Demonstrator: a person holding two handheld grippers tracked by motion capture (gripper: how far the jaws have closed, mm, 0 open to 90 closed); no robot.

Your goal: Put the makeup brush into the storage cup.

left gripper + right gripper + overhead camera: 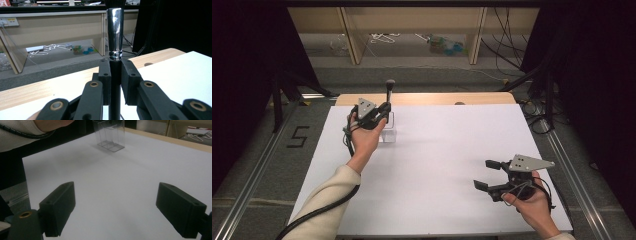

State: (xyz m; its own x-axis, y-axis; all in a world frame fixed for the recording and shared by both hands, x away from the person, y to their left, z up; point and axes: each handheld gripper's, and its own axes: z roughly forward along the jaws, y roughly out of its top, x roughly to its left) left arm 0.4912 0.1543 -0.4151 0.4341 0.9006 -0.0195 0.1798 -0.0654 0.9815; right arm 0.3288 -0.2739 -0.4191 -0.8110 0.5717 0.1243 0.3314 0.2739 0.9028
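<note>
Pinching the black handle of a makeup brush [115,37], the left gripper [384,111] holds it upright over a clear box [388,131] at about 10 o'clock on the white surface [437,165]. Resting near 4 o'clock, the right gripper [486,174] has its jaws spread wide with nothing between them

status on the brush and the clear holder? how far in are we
Done: the left gripper is shut on the makeup brush, gripping its black handle just below the chrome ferrule, upright. In hand: the high view has it held at the clear holder at the table's far left. Whether the handle is inside a compartment can't be told. Left: letting go. The right gripper sits open and empty at the near right.
</note>
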